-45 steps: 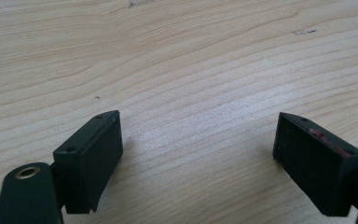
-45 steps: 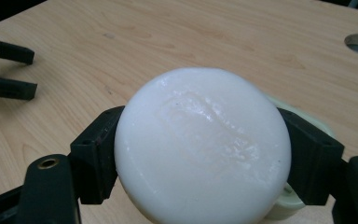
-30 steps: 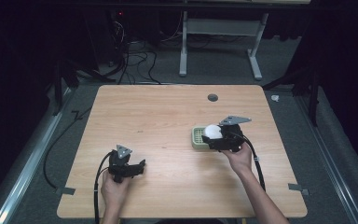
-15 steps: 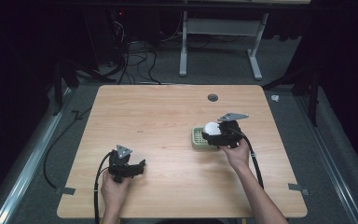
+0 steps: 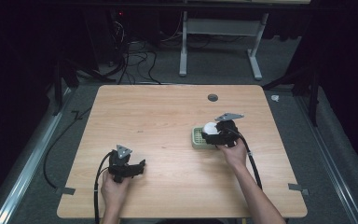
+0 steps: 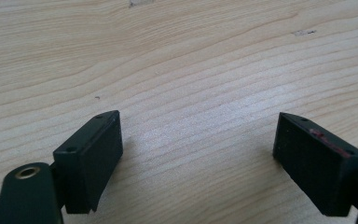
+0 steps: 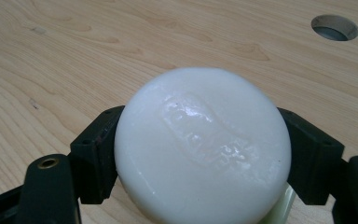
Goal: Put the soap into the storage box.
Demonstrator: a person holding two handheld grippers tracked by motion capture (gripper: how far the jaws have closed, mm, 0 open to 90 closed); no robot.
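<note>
My table (image 5: 168, 140) is brightly lit from above while the room around it is nearly black. Glare shines on the white soap (image 7: 203, 144) I hold; my near jaws look soft, slightly blurred.

- Your left gripper (image 5: 142, 164) sits at the near left of the table (image 5: 158, 116), jaws apart over bare wood.
- Your right gripper (image 5: 213, 133) is right of centre, well apart from the left one.
- The soap bar (image 5: 209, 128) sits between the right gripper's jaws, touching both.
- The soap dish (image 5: 197, 138) lies on the table under the bar, reaching out to its left.
- The cable hole (image 5: 212, 97) lies farther back, beyond the dish.
- A desk frame (image 5: 219, 42) stands on the floor past the table's far edge.
</note>
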